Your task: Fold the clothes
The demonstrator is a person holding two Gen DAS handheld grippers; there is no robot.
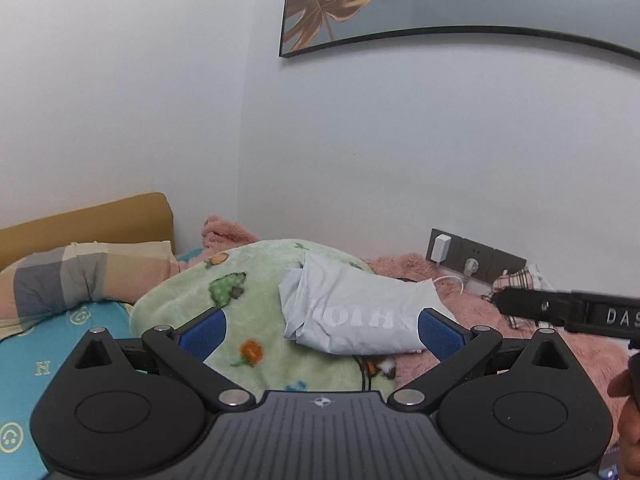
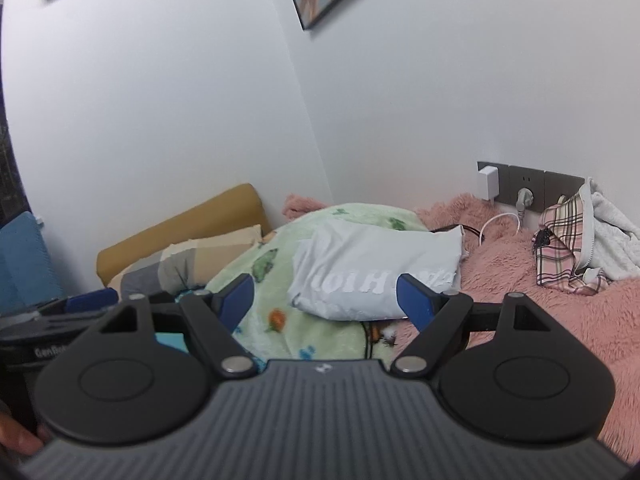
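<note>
A folded pale blue garment with white lettering lies on a green fleece blanket on the bed; the right wrist view shows the same garment on the blanket. My left gripper hangs open above and short of it, blue pads wide apart, nothing between them. My right gripper is also open and holds nothing, raised in front of the garment. The right gripper's body shows at the left view's right edge.
A pink fluffy blanket covers the right of the bed, with a plaid garment and white towel against the wall. A socket strip with charger and cable is behind. A checked pillow and mustard headboard sit left.
</note>
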